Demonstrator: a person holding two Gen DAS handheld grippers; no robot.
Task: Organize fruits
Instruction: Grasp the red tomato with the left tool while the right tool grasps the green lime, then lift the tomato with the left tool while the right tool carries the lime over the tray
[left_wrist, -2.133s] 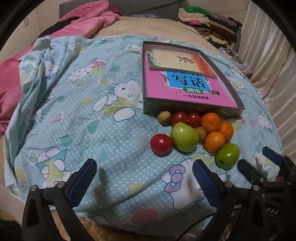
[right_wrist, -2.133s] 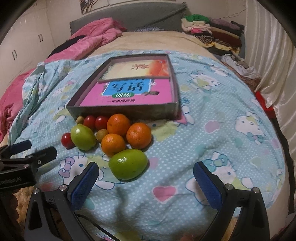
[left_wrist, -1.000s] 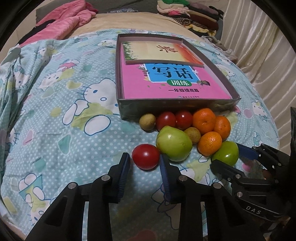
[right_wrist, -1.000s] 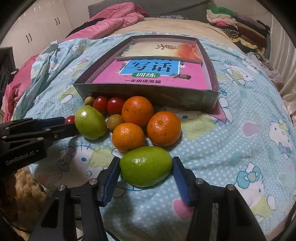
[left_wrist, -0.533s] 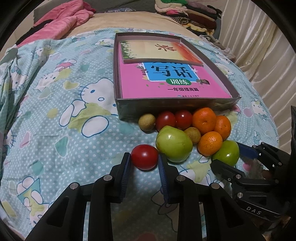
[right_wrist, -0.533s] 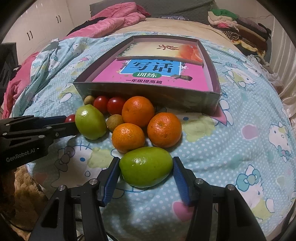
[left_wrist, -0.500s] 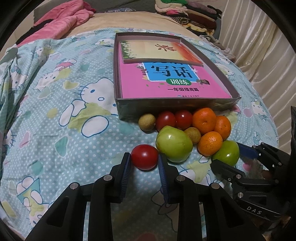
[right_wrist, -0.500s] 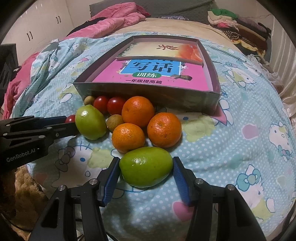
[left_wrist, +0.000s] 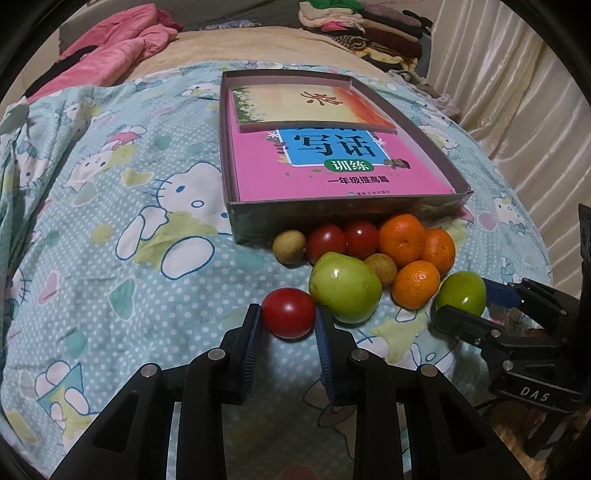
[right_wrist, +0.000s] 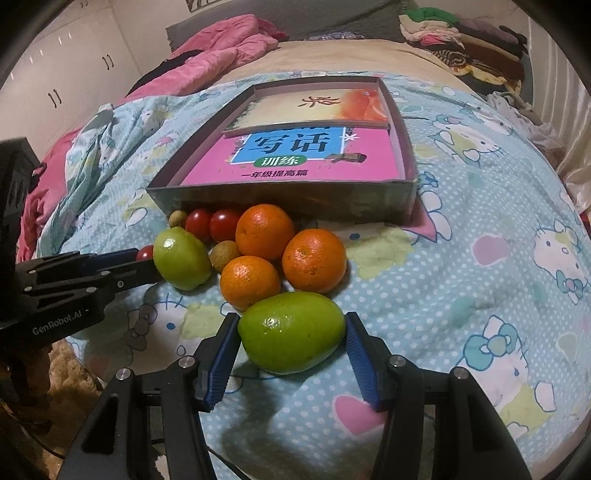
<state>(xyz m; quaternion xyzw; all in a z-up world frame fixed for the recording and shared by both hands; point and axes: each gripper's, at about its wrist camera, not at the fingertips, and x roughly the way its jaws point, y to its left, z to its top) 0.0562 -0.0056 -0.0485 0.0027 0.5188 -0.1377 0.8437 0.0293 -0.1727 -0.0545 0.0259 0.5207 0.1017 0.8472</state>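
Note:
A heap of fruit lies on the blue cartoon-print bedspread in front of a shallow cardboard box (left_wrist: 332, 216). My left gripper (left_wrist: 287, 314) is shut on a red tomato (left_wrist: 289, 308) at the heap's near left; both blue pads touch its sides. In the right wrist view, my right gripper (right_wrist: 291, 325) is shut on an oval green fruit (right_wrist: 291, 332) at the heap's near right. Both fruits still rest on the cloth. Between them lie a bigger green fruit (left_wrist: 345, 286), three oranges (left_wrist: 400, 236), two more tomatoes (left_wrist: 325, 242) and two small brown fruits (left_wrist: 289, 245).
The box holds a pink book (left_wrist: 332, 173) and a yellowish booklet (left_wrist: 306, 103). A pink quilt (left_wrist: 110, 48) lies at the far left and folded clothes (left_wrist: 362, 22) are stacked at the far right. A pale curtain (left_wrist: 517, 92) hangs on the right. The bed's edge drops off just below the grippers.
Both grippers were wide open and further back two seconds ago; they moved in and closed, the left on the tomato, the right on the green fruit. The last half second shows hardly any movement.

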